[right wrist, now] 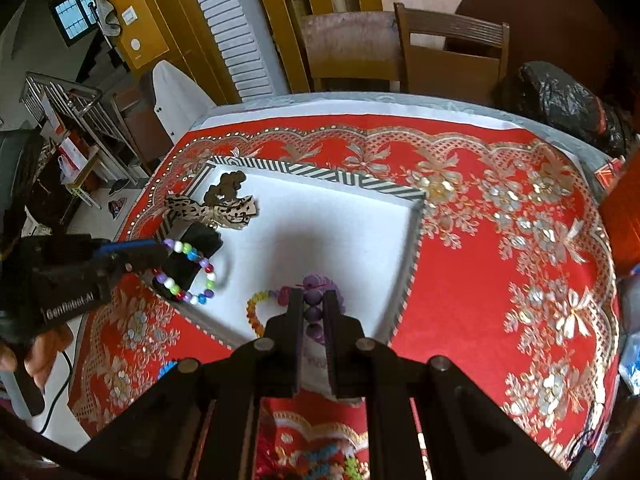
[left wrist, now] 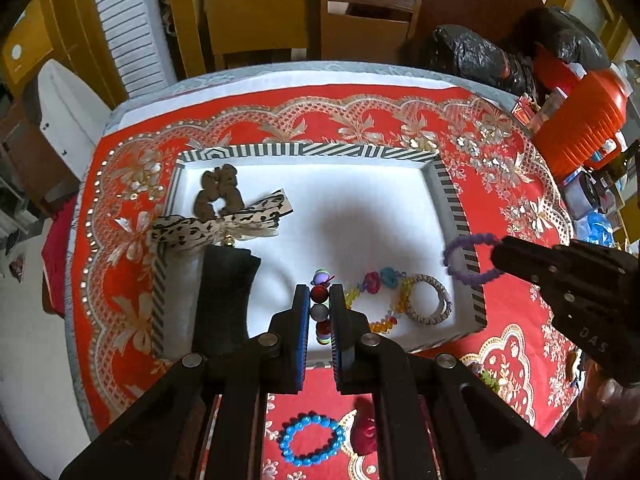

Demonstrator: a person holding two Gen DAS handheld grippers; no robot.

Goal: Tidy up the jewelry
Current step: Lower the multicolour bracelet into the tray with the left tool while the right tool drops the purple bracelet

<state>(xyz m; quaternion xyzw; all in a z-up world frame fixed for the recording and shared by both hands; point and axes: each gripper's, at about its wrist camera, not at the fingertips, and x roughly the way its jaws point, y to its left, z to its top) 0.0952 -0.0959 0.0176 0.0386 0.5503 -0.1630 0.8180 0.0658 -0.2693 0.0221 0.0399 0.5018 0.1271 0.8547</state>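
Note:
A white tray (left wrist: pixel 304 152) with a striped rim sits on the red cloth. My left gripper (left wrist: pixel 320 296) is shut on a multicoloured bead bracelet (left wrist: pixel 320 308), held over the tray's near side; the bracelet also shows in the right wrist view (right wrist: pixel 188 272). My right gripper (right wrist: pixel 313 300) is shut on a purple bead bracelet (right wrist: pixel 314 304), seen in the left wrist view (left wrist: pixel 472 258) over the tray's right rim. In the tray lie a yellow-orange bracelet (left wrist: pixel 380 304), a woven beige bangle (left wrist: pixel 428 300), a brown piece (left wrist: pixel 218 196), a leopard bow (left wrist: pixel 216 226) and a black block (left wrist: pixel 224 300).
A blue bead bracelet (left wrist: pixel 312 438) and a red item (left wrist: pixel 366 432) lie on the cloth near me. An orange container (left wrist: pixel 580 124) and black bags (left wrist: pixel 480 56) stand at the far right. Chairs (left wrist: pixel 360 20) stand behind the table.

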